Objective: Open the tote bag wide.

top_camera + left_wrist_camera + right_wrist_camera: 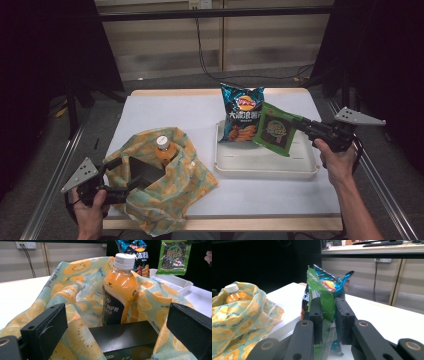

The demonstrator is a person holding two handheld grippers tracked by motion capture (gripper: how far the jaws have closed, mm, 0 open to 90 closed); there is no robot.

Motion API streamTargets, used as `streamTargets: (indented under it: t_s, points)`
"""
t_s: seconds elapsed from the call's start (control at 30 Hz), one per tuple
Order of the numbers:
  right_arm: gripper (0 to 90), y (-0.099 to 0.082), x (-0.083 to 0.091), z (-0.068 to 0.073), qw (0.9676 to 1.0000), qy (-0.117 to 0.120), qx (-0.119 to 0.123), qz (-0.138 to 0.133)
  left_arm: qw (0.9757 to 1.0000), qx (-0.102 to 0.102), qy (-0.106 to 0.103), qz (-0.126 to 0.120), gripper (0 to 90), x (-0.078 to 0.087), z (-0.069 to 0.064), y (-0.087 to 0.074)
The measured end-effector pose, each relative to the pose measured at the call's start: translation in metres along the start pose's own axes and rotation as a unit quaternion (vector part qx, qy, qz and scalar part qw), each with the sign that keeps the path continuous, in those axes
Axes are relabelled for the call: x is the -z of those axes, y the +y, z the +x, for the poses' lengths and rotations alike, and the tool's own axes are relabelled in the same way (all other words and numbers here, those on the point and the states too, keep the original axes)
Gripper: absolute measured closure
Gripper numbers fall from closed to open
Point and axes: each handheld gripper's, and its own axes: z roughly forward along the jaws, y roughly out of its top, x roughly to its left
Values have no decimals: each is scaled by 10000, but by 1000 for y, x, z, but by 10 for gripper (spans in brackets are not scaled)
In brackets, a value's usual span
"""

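Note:
My right gripper (300, 125) (328, 305) is shut on a green snack packet (274, 131) (323, 297), holding it upright above the white tray (265, 169). A blue chips bag (241, 112) (334, 281) stands in the tray just behind the packet. At the front left lies a fabric bag (172, 195) (75, 290) printed with fruit slices. Inside it stand an orange drink bottle (164, 150) (120, 290) with a white cap and a black box (145, 170) (125, 337). My left gripper (116, 177) (116, 315) is at the bag's left rim, jaws wide apart around the mouth.
The white table (165, 110) has bare surface behind the bag and in front of the tray. Metal rails run along both sides of the table. A cable hangs down the back wall to the floor.

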Motion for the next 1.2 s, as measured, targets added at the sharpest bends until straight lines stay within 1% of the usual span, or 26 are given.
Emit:
streamTargets:
  t_s: [0.07, 0.13, 0.17, 0.23, 0.27, 0.37, 0.4, 0.43, 0.47, 0.53, 0.57, 0.6, 0.63, 0.67, 0.7, 0.73, 0.77, 0.8, 0.83, 0.87, 1.03, 1.13, 1.17, 1.2]
  points:
    - [775, 0, 1, -3, 10000, -31, -19, -8, 10000, 43, -13, -42, 31, 0, 0, 0]
    - [775, 0, 2, -5, 10000, -57, -31, -13, 10000, 43, 8, -36, 31, 0, -1, 0]
    - [774, -1, 3, -9, 10000, -79, -44, 0, 10000, -13, 4, -17, 31, 0, 0, 1]
    - [774, -2, 3, -13, 9999, -136, -20, 26, 10000, -16, -3, -18, 31, 0, 0, 1]
    - [774, -3, 3, -14, 9998, -170, -58, 46, 10000, -16, -3, -18, 31, 0, 0, 1]
    - [775, -5, 3, -18, 9997, -206, -55, 99, 10000, -6, 27, -18, 31, 0, -1, 1]
    - [774, -7, 2, -21, 9996, -258, -88, 115, 10000, 4, 9, -31, 31, 0, -1, 1]
    - [775, -11, 0, -26, 9993, -291, -158, 155, 10000, -12, 11, -35, 31, 0, -1, 2]
    - [774, -12, -1, -28, 9992, -320, -154, 171, 10000, 18, 16, -38, 31, 0, -2, 2]
    - [774, -15, -4, -34, 9989, -371, -211, 211, 10000, -9, 21, -45, 31, 0, -2, 2]
    - [774, -16, -5, -37, 9987, -417, -198, 230, 10000, -17, 24, -43, 31, 0, -2, 2]
    - [774, -16, -5, -37, 9987, -417, -198, 230, 10000, -17, 24, -43, 31, 0, -2, 2]
    - [774, -17, -8, -42, 9984, -440, -240, 246, 10000, -3, 31, -40, 31, 0, -2, 2]
    - [774, -18, -9, -44, 9982, -472, -271, 255, 10000, 1, 48, -44, 31, 0, -2, 2]
    - [774, -18, -11, -46, 9979, -521, -258, 279, 10000, 12, 32, -45, 31, 0, -2, 2]
    - [774, -18, -11, -46, 9979, -521, -258, 279, 10000, 12, 32, -45, 31, 0, -2, 2]
    - [774, -20, -13, -51, 9975, -564, -280, 311, 10000, -36, 64, -34, 31, 1, -1, 2]
    - [774, -20, -13, -51, 9975, -564, -280, 311, 10000, -36, 64, -34, 31, 1, -1, 2]
    - [774, -21, -16, -55, 9971, -603, -308, 356, 9999, 22, 54, -83, 31, 0, -1, 2]
    - [774, -21, -17, -57, 9969, -606, -343, 367, 10000, -30, 58, -46, 31, 1, 0, 2]
    - [773, -22, -25, -61, 9964, -645, -325, 452, 10000, 27, 44, -52, 31, 0, 0, 2]
    - [773, -23, -28, -64, 9960, -669, -337, 497, 10000, -9, 64, -58, 31, 1, 0, 2]
    - [773, -25, -29, -66, 9956, -702, -377, 502, 10000, 17, 67, -59, 31, 0, 0, 2]
    - [773, -25, -30, -67, 9955, -697, -365, 526, 9999, 31, 58, -77, 31, 0, 0, 2]
